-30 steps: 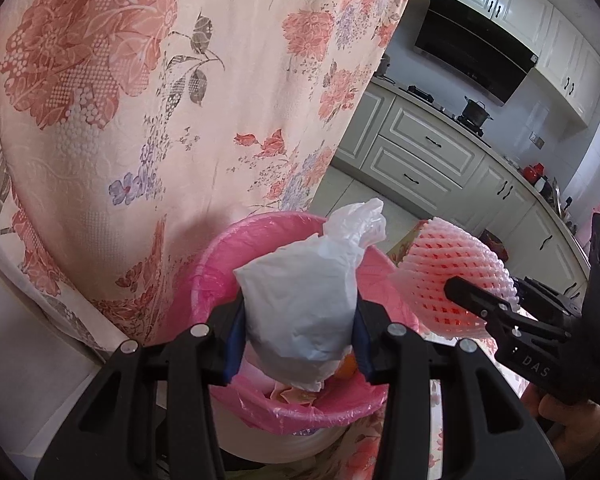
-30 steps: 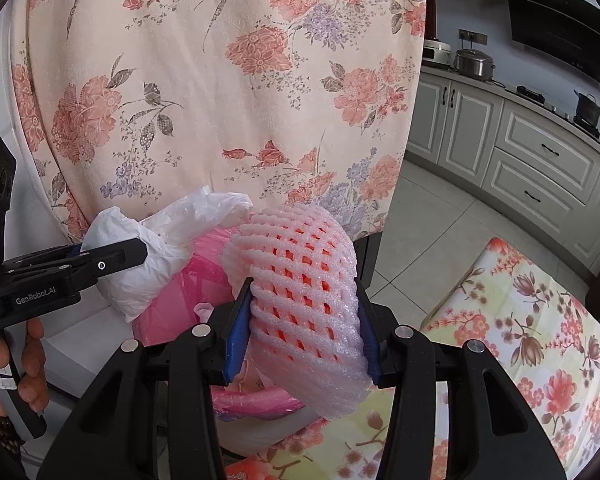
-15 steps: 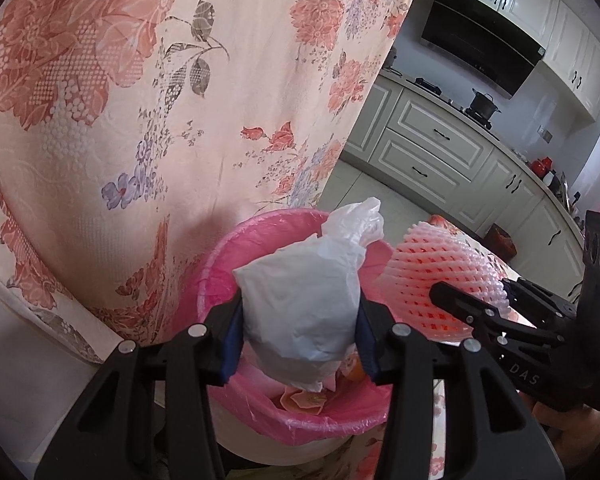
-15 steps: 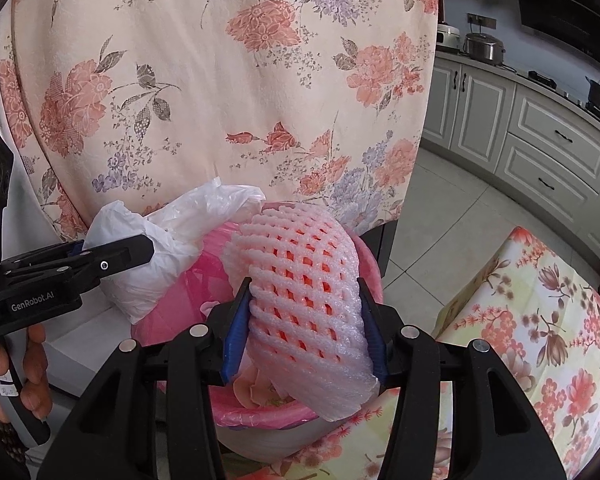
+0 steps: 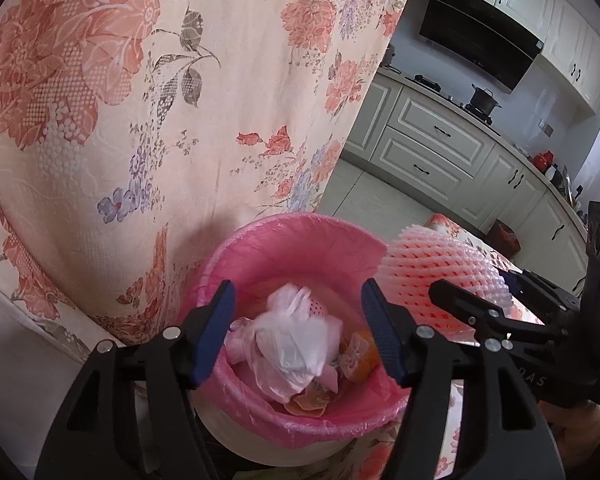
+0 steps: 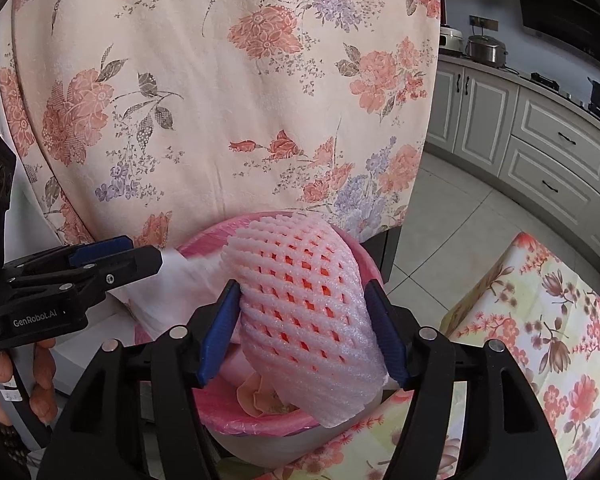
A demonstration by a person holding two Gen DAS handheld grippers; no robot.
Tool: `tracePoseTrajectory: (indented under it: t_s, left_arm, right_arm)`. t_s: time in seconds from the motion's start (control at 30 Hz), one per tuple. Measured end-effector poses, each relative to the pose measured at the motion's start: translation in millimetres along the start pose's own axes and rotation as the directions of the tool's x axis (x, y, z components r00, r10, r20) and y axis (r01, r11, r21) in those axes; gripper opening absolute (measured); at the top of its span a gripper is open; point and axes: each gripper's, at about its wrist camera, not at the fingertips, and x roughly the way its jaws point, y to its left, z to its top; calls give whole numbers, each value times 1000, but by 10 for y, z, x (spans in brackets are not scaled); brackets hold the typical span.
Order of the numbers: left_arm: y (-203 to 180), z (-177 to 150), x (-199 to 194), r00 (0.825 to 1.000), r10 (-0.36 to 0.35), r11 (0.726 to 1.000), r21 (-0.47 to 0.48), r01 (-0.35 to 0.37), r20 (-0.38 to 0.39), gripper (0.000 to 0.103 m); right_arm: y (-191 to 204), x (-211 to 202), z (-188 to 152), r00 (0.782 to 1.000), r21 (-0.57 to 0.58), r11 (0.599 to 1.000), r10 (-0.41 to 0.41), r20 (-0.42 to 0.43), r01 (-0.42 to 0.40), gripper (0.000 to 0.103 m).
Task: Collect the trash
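While the left gripper (image 5: 296, 334) stands spread and empty above it, the pink-lined bin (image 5: 300, 248) holds a white plastic bag (image 5: 292, 344) and peels. At 3 o'clock, the right gripper (image 6: 304, 320) clamps a foam fruit net (image 6: 304, 304). Floral cloth (image 5: 140, 120) hangs at 12; kitchen cabinets (image 5: 432, 136) stand at 2.

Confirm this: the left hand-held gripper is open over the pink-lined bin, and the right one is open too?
Half right. The right hand-held gripper is shut on the foam fruit net, per the right wrist view. The left hand-held gripper is open over the pink-lined bin.
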Motion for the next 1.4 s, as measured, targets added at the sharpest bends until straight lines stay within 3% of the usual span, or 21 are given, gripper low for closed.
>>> tracePoseTrajectory:
  t_s: [0.2, 0.33, 0.6, 0.97, 1.4]
  left_arm:
    - [-5, -76, -196, 1000, -3, 1000, 5, 3, 3, 77]
    - [-52, -225, -363, 1000, 0, 1000, 10, 0, 4, 87]
    - [-175, -552, -643, 1000, 8, 1000, 30, -8, 5, 98]
    - [-284, -856, -854, 999, 41, 996, 77, -42, 14, 98]
    - [-319, -828, -890, 999, 33, 995, 94, -35, 27, 98]
  right_arm:
    - [-32, -124, -64, 1000, 16, 1000, -6, 19, 6, 67]
    - [-47, -317, -179, 999, 26, 999, -20, 49, 19, 78]
    - [-59, -689, -460, 997, 11, 999, -45, 66, 45, 81]
    - [-148, -965, -693, 995, 22, 998, -58, 76, 56, 85]
    - [-138, -988, -701, 996, 21, 999, -46, 78, 45, 85]
